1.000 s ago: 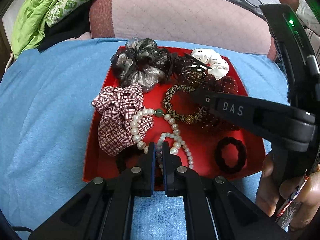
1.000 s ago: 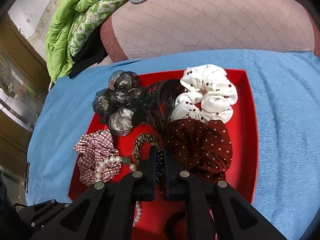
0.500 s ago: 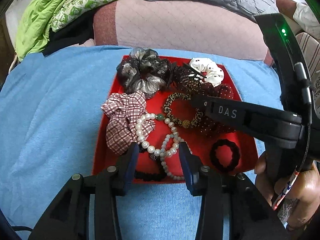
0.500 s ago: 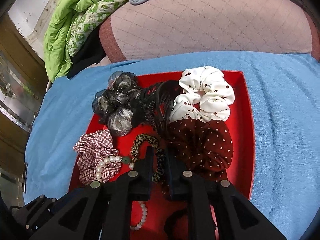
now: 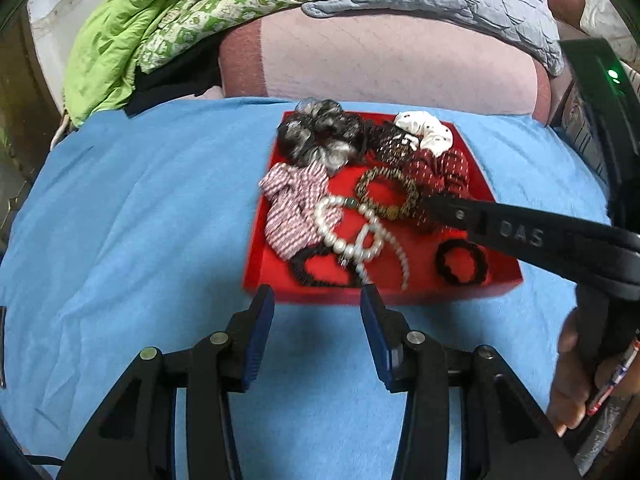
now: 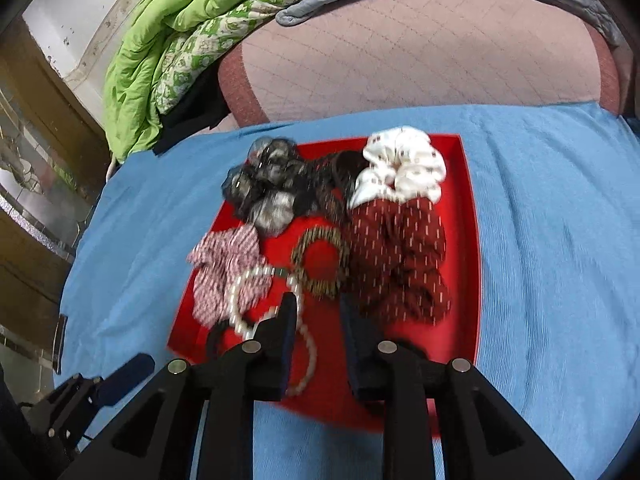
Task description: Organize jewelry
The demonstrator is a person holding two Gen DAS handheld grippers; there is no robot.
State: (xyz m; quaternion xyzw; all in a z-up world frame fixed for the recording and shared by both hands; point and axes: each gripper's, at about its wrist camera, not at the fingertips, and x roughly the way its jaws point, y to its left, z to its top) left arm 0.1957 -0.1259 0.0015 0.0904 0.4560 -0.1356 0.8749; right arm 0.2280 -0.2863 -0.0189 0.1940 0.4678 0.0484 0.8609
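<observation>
A red tray (image 5: 400,300) (image 6: 464,240) on the blue cloth holds a pearl necklace (image 5: 352,236) (image 6: 248,292), a gold-and-black bracelet (image 5: 386,196) (image 6: 320,260), a plaid scrunchie (image 5: 292,208) and a dark red dotted scrunchie (image 6: 400,256). My left gripper (image 5: 317,294) hovers over the cloth just before the tray's near edge, jaws opening, nothing between them. My right gripper (image 6: 318,302) hangs over the tray's near half, just short of the bracelet, jaws opening a little and empty. One of its fingers (image 5: 500,228) crosses the left wrist view.
A white scrunchie (image 6: 404,164), a grey-black one (image 6: 264,184) and two black hair ties (image 5: 460,262) (image 5: 316,268) also lie in the tray. Behind it rise a pink quilted cushion (image 6: 420,60) and green bedding (image 6: 160,40). A hand (image 5: 572,380) grips the right tool.
Both grippers drew back and up from the tray. The left jaws went from shut at the pearls to open; the right jaws parted from beside the bracelet.
</observation>
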